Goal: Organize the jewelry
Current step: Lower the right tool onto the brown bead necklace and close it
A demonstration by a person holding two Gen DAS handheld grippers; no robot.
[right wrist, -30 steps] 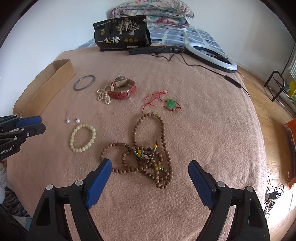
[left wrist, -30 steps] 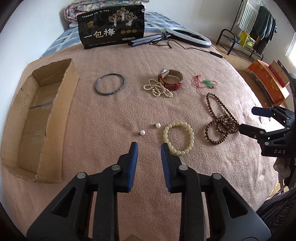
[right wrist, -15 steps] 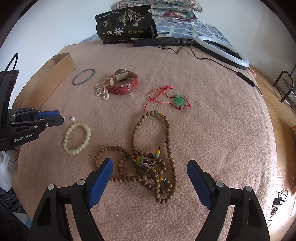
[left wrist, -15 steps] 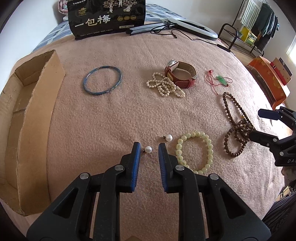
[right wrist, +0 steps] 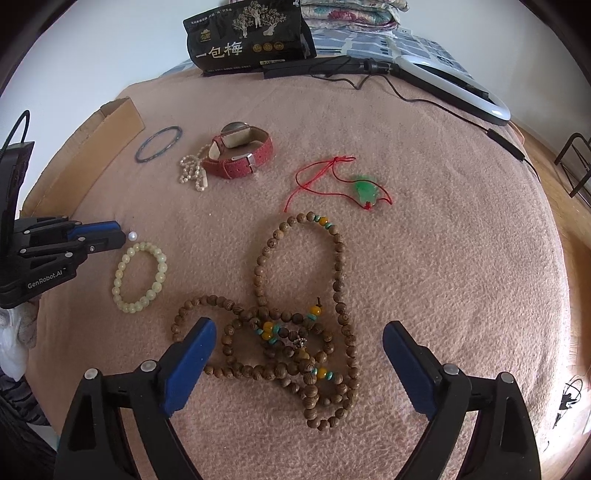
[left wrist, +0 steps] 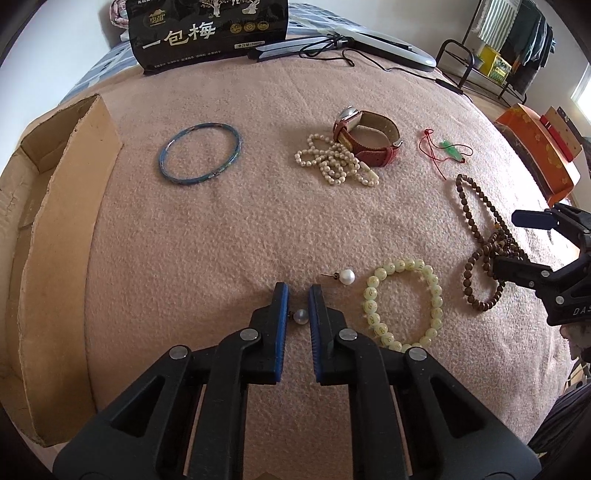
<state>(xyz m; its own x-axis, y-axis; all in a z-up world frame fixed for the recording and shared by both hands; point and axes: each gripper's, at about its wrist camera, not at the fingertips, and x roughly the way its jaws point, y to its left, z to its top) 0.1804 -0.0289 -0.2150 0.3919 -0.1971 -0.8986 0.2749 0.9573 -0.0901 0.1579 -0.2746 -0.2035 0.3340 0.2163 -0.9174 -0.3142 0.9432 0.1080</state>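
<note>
My left gripper [left wrist: 298, 291] is shut on a pearl earring [left wrist: 301, 316], low against the pink blanket [left wrist: 221, 240]. A second pearl earring [left wrist: 347, 276] lies just beyond its right finger, beside a pale bead bracelet [left wrist: 371, 295]. My right gripper [right wrist: 299, 326] hangs over the tangled wooden bead necklace [right wrist: 334, 254]. Its jaws are opening, the beads lie between them, and the pads touch nothing. Farther back lie a blue bangle [left wrist: 236, 144], a pearl strand [left wrist: 332, 166], a red-strapped watch [left wrist: 373, 153] and a green pendant on red cord [left wrist: 452, 151].
An open cardboard box [left wrist: 62, 221] lies along the blanket's left edge. A black printed packet [left wrist: 210, 29] and a ring light [left wrist: 388, 48] with its cable sit at the back. An orange box [left wrist: 535, 147] and a clothes rack [left wrist: 480, 55] stand on the floor to the right.
My left gripper came forward and down over the nearer pearl earring and closed on it. My right gripper sank toward the wooden beads and its jaws spread a little wider.
</note>
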